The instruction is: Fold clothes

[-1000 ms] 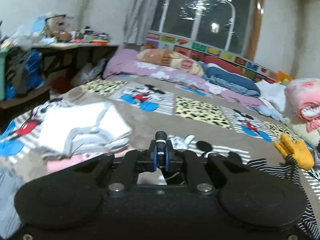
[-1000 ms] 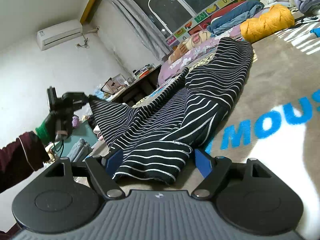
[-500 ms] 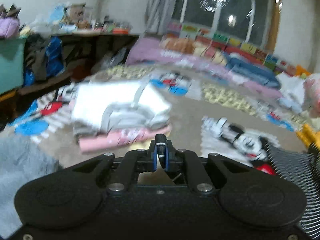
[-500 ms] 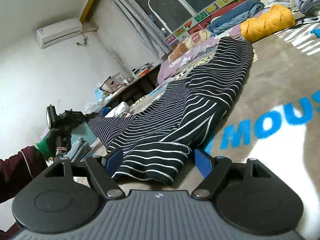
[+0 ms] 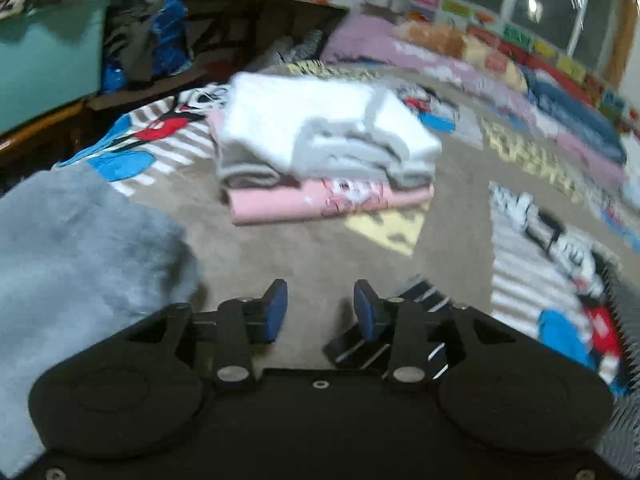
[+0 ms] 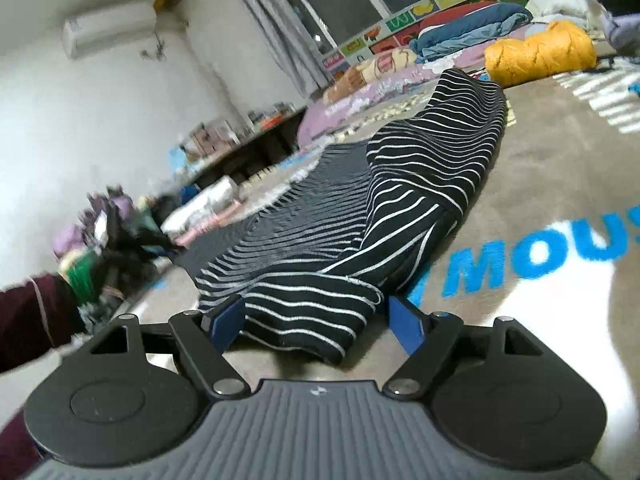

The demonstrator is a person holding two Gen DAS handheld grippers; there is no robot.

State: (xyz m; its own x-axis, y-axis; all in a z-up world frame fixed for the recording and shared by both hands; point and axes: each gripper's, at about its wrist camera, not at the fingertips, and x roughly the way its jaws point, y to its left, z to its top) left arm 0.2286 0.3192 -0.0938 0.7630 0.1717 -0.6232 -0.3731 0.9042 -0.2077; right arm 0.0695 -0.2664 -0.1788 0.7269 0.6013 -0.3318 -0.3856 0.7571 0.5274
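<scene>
A black garment with thin white stripes [image 6: 384, 200] lies stretched flat on the bed's cartoon-print blanket [image 6: 560, 200]. My right gripper [image 6: 316, 320] is open, low on the blanket, with the garment's near corner lying between its blue pads [image 6: 404, 324]. My left gripper [image 5: 320, 308] is open and empty just above the blanket; a corner of the striped garment [image 5: 416, 292] lies by its right finger. The left gripper also shows blurred at the garment's far left end in the right wrist view [image 6: 132, 240].
A stack of folded clothes, white and grey on pink [image 5: 320, 148], sits ahead of the left gripper. A grey fluffy cloth [image 5: 72, 248] lies at left. A yellow garment [image 6: 540, 52], pillows and bedding line the window side. A cluttered desk [image 5: 256, 12] stands beyond the bed.
My left gripper was shut on the striped garment's corner and held it up; it has lowered the corner to the blanket and opened. The garment now lies flat. My right gripper has stayed put.
</scene>
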